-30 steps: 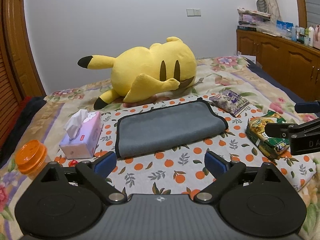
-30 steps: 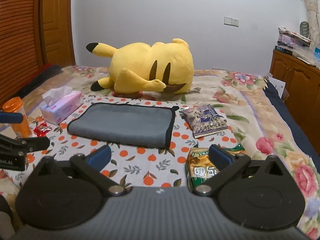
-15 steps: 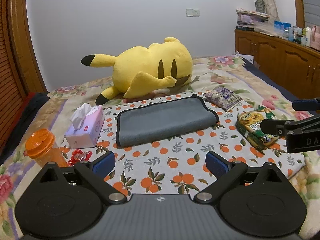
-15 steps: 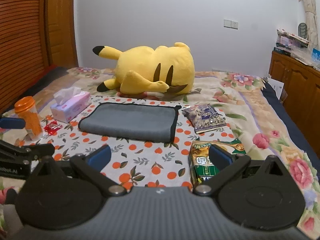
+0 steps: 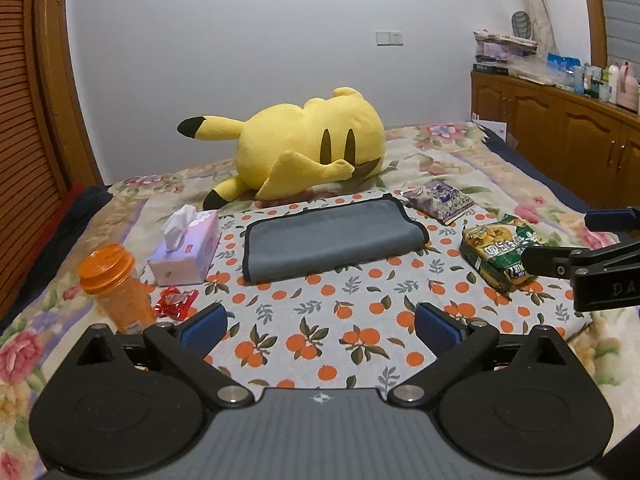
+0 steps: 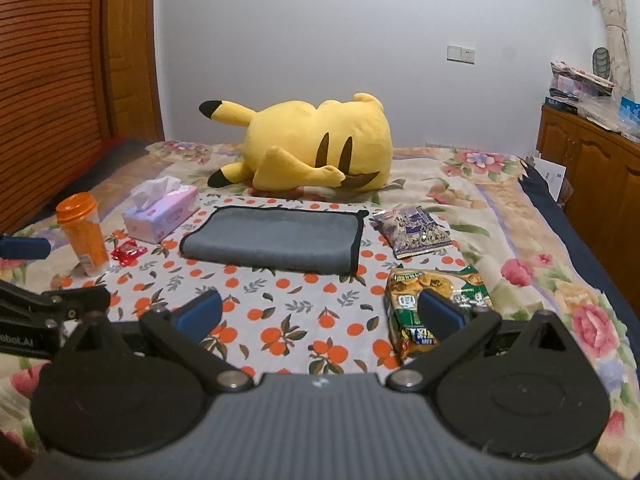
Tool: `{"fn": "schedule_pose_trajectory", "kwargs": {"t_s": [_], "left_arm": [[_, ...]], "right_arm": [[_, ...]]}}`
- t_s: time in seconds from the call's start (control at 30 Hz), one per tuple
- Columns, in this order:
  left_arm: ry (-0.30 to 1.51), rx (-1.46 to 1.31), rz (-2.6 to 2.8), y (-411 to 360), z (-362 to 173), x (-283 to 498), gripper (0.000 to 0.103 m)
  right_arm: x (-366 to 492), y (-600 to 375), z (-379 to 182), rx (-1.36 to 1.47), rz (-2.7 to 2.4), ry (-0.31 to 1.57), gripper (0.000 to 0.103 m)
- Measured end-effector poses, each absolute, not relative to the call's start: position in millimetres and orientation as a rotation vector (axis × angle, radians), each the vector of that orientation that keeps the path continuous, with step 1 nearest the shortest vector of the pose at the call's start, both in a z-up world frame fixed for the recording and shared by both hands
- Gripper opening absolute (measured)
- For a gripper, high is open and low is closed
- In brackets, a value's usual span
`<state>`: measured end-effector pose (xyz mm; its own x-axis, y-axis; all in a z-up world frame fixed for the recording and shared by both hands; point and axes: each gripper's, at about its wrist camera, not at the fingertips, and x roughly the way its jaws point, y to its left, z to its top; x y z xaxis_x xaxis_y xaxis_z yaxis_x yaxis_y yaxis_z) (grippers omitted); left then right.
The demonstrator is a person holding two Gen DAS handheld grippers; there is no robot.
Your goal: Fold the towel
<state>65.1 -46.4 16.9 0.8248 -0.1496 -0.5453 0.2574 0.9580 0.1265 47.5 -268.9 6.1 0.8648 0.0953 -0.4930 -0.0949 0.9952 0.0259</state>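
Note:
A grey towel (image 5: 328, 238) with black edging lies folded into a long rectangle on the orange-print cloth (image 5: 320, 320) on the bed. It also shows in the right wrist view (image 6: 276, 238). My left gripper (image 5: 320, 326) is open and empty, held back from the towel above the cloth's near part. My right gripper (image 6: 320, 314) is open and empty too, to the right and equally far back. Its fingers show at the right edge of the left wrist view (image 5: 560, 262).
A yellow plush toy (image 5: 308, 152) lies behind the towel. A pink tissue box (image 5: 186, 248), an orange bottle (image 5: 114, 286) and a red wrapper (image 5: 176, 300) are at the left. A purple packet (image 5: 440, 196) and a green snack bag (image 5: 500, 252) are at the right. Wooden cabinets (image 5: 560, 148) line the right wall.
Both grippers have pulled back from the towel, so it looks smaller and farther away. The orange bottle and red wrapper have come fully into view. The towel has not moved.

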Motion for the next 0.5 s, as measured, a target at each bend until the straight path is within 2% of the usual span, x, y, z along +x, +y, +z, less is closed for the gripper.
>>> {"fn": "schedule_pose_trajectory", "kwargs": {"t_s": [0.5], "left_arm": [[0.590,0.171,-0.197,-37.2,0.8,33.4,0.103]], "right_arm": [[18.4,-271.4,-5.4,0.021,0.097,0.527,0.103]]}}
